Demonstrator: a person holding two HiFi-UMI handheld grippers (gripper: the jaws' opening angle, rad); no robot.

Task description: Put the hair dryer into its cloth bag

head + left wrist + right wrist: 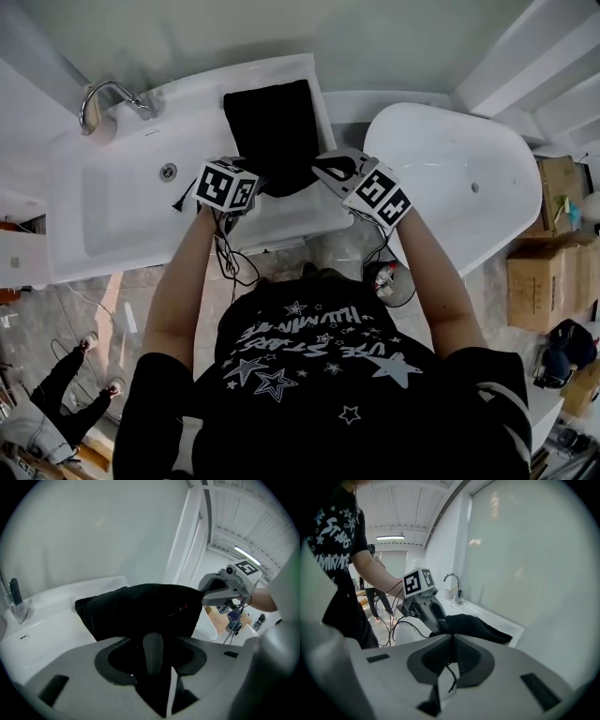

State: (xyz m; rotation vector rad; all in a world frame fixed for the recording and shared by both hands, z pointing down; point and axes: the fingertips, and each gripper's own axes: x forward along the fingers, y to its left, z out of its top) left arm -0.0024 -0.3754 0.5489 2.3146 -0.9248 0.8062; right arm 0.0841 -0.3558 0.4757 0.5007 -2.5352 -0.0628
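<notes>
Cloth bag (277, 131) lies on the tub rim (187, 89); the hair dryer is unseen, perhaps inside. The left gripper (258, 183) clamps the bag's near edge, and the right gripper (328, 172) is pinched on a thin black cord (451, 674). An uneven tug could slide the bag off the rim.

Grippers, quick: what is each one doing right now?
Left gripper: closed on a grey handle, apparently the hair dryer, at the cloth bag.
Right gripper: shut, pinching a thin black cord by the bag.
</notes>
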